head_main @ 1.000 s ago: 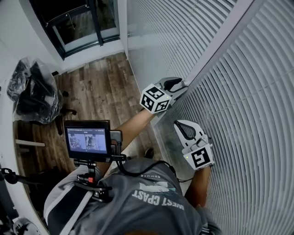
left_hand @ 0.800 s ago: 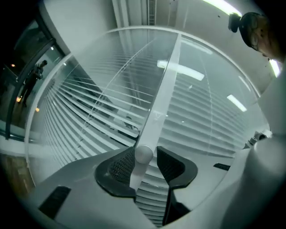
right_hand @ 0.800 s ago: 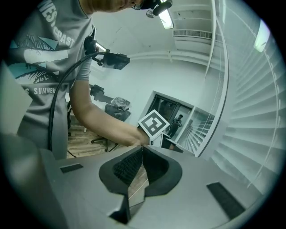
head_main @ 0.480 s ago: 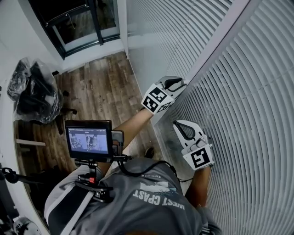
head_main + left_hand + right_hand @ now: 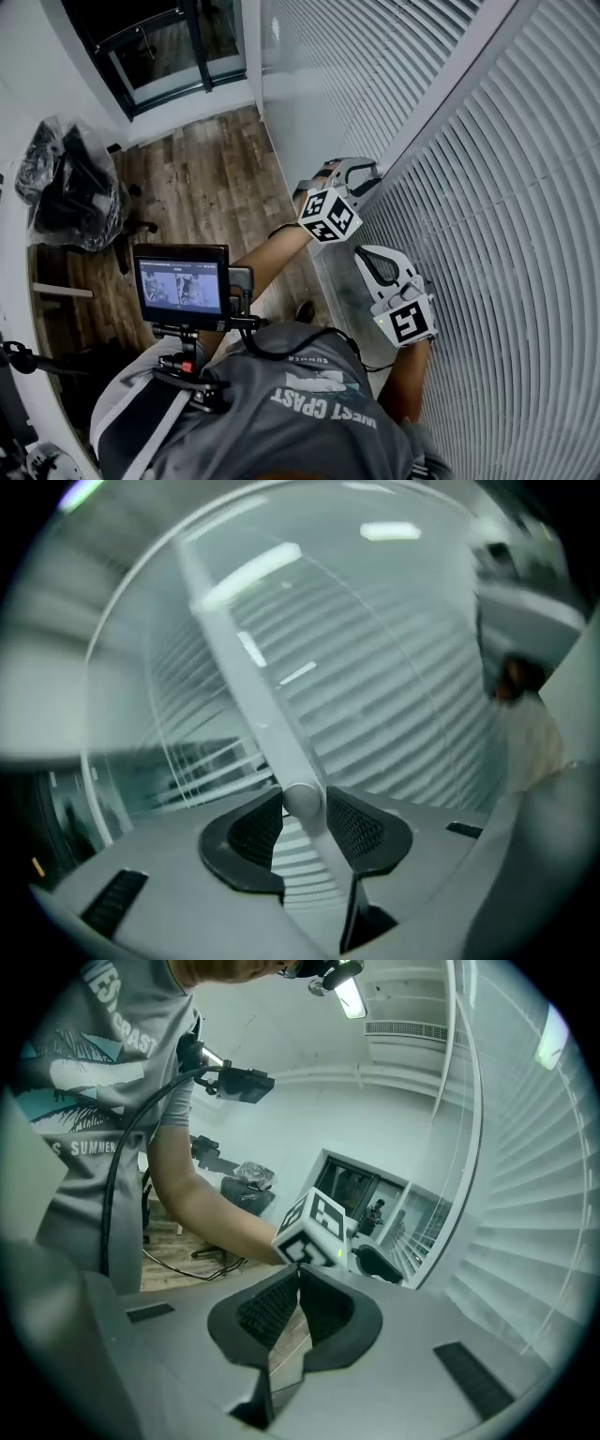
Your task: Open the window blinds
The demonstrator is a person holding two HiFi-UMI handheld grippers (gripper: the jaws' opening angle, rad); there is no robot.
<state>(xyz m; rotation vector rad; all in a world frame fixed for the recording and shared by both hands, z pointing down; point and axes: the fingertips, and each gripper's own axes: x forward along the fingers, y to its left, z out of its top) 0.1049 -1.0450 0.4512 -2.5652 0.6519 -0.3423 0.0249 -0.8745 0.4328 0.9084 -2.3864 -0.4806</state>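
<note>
White slatted blinds cover the window on the right. Up against the white frame between two blinds is my left gripper. In the left gripper view a pale blind wand runs down from the top, across the slats. Its rounded end sits between the black pads of the left gripper, and both pads touch it. Those jaws have just been opening a little with the wand still between them. My right gripper hangs below, close to the slats. In its own view the right gripper is shut on nothing.
Left of the window lies a wooden floor with a black chair under a plastic bag. A dark glass door is at the top left. A small monitor sticks out from the person's chest rig.
The left gripper has rolled about the wand: its marker cube swung down and to the right and shows a different face. The right gripper has stayed where it was.
</note>
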